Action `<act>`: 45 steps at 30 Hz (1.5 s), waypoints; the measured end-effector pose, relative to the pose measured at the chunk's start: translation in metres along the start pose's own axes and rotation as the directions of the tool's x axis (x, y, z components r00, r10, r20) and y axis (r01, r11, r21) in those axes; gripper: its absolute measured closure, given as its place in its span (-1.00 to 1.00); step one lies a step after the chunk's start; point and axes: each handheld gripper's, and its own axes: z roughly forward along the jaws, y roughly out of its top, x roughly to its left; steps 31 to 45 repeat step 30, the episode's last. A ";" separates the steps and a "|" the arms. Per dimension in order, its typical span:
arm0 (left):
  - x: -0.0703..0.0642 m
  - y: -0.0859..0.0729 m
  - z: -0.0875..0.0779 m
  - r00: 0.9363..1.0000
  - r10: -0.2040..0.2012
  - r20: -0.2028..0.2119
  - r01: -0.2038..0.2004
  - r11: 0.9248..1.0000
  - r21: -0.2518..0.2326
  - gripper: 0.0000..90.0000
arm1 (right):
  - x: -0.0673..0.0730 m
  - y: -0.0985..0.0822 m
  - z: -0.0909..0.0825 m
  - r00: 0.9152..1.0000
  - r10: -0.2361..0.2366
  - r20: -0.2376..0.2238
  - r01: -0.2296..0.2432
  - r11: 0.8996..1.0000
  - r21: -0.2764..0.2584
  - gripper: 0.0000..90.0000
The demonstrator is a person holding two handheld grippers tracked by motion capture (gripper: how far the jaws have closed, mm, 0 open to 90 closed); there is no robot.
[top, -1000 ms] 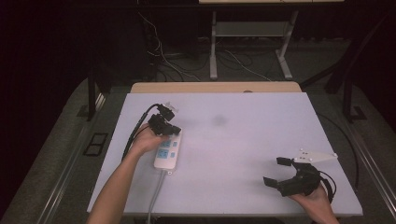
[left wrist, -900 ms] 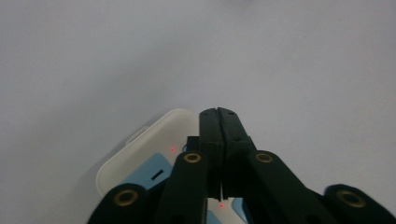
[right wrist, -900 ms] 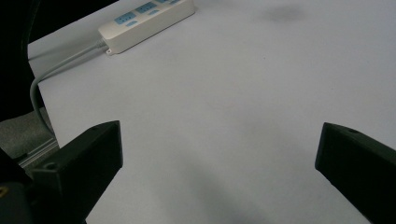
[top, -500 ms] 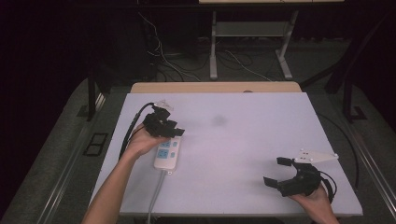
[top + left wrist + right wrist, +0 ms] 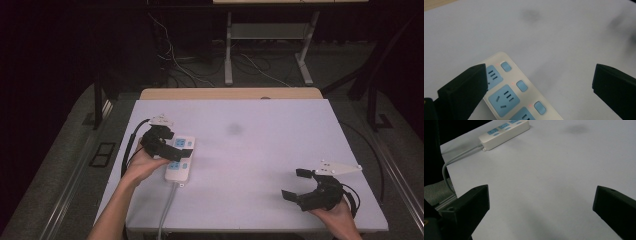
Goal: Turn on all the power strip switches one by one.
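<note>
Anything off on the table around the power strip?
Nothing broken or spilled. The power strip lies flat, slightly angled to the table edge, its grey cord running off the near side. One faint dark smudge marks the mat. Small red lights glow beside its switches.

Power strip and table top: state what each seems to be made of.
Power strip: looks like smooth moulded plastic, a cream-white casing with rounded corners and a soft sheen, pale blue socket faces and switches set into it. Its cord seems grey rubber or vinyl, judging by its loose bend. Table top: a matt whitish sheet without gloss, maybe laminate or a mat; a bare wood-coloured strip shows at its far edge.
</note>
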 end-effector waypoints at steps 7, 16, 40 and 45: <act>-0.008 -0.021 -0.012 1.000 -0.018 0.001 0.018 0.997 -0.070 -1.00 | 0.001 0.000 0.001 1.000 0.001 0.000 -0.001 1.000 0.002 -0.99; -0.019 -0.053 -0.025 0.997 -0.070 0.012 0.071 0.976 -0.205 -1.00 | 0.001 -0.001 0.001 1.000 0.004 -0.003 -0.004 1.000 0.004 -0.99; -0.041 -0.081 -0.020 0.998 -0.056 0.001 0.054 0.966 -0.253 -1.00 | 0.002 -0.003 0.000 1.000 0.016 -0.005 -0.016 1.000 0.008 -0.99; -0.041 -0.081 -0.020 0.998 -0.056 0.001 0.054 0.966 -0.253 -1.00 | 0.002 -0.003 0.000 1.000 0.016 -0.005 -0.016 1.000 0.008 -0.99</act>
